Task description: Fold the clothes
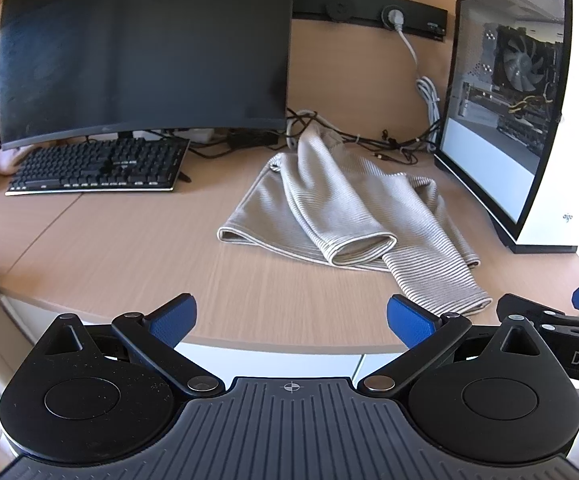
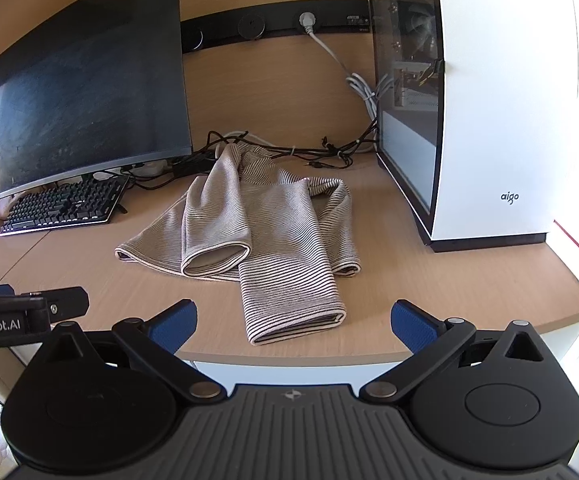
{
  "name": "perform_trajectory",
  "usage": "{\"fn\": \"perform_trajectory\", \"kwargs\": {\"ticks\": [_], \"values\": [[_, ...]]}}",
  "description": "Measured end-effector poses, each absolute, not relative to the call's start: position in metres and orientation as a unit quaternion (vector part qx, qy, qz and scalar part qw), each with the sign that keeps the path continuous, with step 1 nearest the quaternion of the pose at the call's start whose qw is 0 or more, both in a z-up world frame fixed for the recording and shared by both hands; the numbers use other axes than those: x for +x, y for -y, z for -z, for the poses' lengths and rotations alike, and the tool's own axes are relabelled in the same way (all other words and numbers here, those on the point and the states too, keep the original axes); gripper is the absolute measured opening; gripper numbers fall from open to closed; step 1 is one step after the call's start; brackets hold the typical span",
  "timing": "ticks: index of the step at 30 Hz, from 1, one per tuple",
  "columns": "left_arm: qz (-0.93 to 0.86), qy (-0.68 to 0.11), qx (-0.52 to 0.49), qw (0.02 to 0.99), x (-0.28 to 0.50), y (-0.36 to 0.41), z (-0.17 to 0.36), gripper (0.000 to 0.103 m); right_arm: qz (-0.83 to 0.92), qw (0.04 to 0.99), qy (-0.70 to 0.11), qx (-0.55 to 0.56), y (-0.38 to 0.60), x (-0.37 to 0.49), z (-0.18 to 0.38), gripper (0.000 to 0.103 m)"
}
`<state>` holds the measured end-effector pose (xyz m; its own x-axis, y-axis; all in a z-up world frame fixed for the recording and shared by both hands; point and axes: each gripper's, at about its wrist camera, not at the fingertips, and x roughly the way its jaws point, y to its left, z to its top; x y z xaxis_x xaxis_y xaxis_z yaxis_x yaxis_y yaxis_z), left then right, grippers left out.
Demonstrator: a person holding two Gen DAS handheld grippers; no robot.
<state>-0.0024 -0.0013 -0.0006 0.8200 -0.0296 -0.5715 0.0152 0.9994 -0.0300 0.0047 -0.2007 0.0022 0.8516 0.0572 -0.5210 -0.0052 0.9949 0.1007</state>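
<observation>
Both tools hang off the near edge of the pale wood-grain desk, neither touching cloth. Left gripper — blue pads spread wide, nothing between them. Right gripper likewise spread and empty.

The beige, finely striped knit garment lies crumpled mid-desk, between the curved black monitor and the white glass-sided computer case. One sleeve runs toward the near edge, its cuff close to the desk lip; a second sleeve lies folded across the body with its cuff open; a third edge bunches on the case side. The far end reaches the tangle of black cables at the back.

Step in hand, as I judge it: the first approach, before any fold. To do it well, probably flatten first — each tool taking a separate edge, say the near cuff and the hem corner on the monitor side, pinching one layer only and drawing outward. Pull the cloth toward the near edge so it clears the cables. Keep clear of the black backlit keyboard.

Readable writing: "aigo" low on the case; "nRobot.AI" on the left tool's body in the right wrist view; "DAS" on the right tool's arm in the left wrist view. A QR-style label at far right is too small to read.
</observation>
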Motion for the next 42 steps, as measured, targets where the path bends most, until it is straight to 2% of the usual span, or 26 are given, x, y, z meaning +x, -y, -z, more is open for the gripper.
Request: {"fn": "perform_trajectory", "kwargs": {"ticks": [35, 42], "values": [[0.012, -0.307, -0.011, 0.951, -0.01, 0.001, 0.005, 0.103, -0.016, 0.96, -0.274, 0.048, 0.2, -0.002, -0.005, 0.103], [0.008, -0.329, -0.016, 0.944, -0.006, -0.002, 0.015, 0.103, -0.012, 0.956, -0.288, 0.052, 0.202, 0.0, 0.0, 0.103]]}}
